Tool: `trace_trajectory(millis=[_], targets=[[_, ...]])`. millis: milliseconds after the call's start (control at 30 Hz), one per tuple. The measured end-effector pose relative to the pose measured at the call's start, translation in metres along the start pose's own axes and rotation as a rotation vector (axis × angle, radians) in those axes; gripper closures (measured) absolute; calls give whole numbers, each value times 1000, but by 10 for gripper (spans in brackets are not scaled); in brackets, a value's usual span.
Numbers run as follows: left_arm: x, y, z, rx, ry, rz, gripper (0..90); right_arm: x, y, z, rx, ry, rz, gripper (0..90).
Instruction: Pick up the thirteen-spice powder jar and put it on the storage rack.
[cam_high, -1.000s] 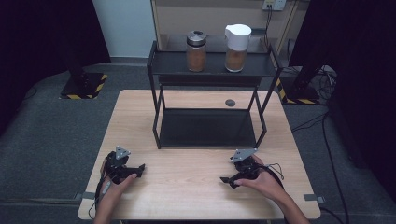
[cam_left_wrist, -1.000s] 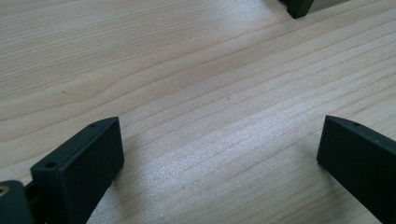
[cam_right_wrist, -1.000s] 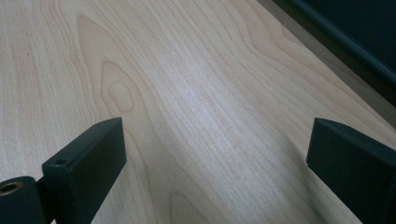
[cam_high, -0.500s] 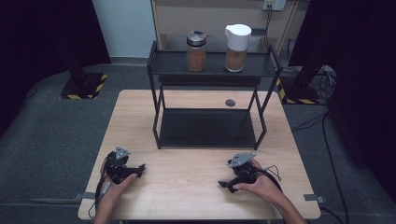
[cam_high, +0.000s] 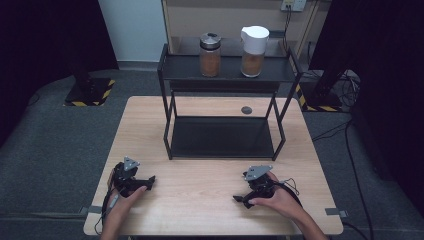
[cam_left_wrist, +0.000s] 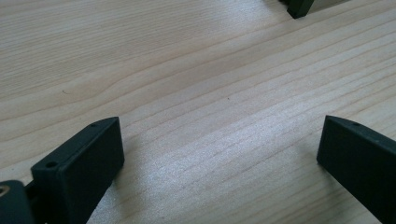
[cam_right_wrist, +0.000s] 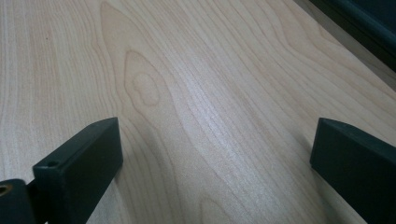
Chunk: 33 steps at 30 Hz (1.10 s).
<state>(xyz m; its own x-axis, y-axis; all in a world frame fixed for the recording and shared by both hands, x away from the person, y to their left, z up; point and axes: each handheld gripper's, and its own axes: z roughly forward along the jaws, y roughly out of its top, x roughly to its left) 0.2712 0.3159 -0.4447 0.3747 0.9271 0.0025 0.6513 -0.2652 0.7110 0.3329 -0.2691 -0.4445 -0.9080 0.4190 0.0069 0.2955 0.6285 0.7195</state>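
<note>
Both grippers rest low on the light wooden table, near its front edge. My left gripper lies at the front left, held by a hand, with its jaws pointing right. Its jaws stand wide apart over bare wood, so the left gripper is open and empty. My right gripper sits at the front right under the other hand and points left and toward the near edge. The right gripper is open. Its jaws have just been opening, with only table grain between them.
A black two-tier metal rack stands at the middle back of the table. On its top shelf are a glass jar with a metal lid and a white-lidded jar, both with brown contents. A small dark disc lies behind the rack's lower shelf.
The right gripper has shifted a little toward the table's near edge. The left gripper has kept still.
</note>
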Motion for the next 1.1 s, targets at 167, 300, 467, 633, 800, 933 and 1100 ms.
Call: trace_trajectory(millis=[167,300,467,633,800,933,1100], targets=[[0,0,0,0,0,0,0,-1,1,1,4,6,-1,14],[0,0,0,0,0,0,0,0,1,1,3,5,-2,14],[-1,0,0,0,3,-1,0,0,1,1,3,3,-1,12],[-1,0,0,-1,2,-1,0,0,1,1,3,3,-1,12],[-1,0,0,-1,2,-1,0,0,1,1,2,3,-1,12],[-1,0,0,-1,3,-1,0,0,0,1,2,3,-2,12],[-1,0,0,-1,2,-1,0,0,1,1,2,2,-1,12]])
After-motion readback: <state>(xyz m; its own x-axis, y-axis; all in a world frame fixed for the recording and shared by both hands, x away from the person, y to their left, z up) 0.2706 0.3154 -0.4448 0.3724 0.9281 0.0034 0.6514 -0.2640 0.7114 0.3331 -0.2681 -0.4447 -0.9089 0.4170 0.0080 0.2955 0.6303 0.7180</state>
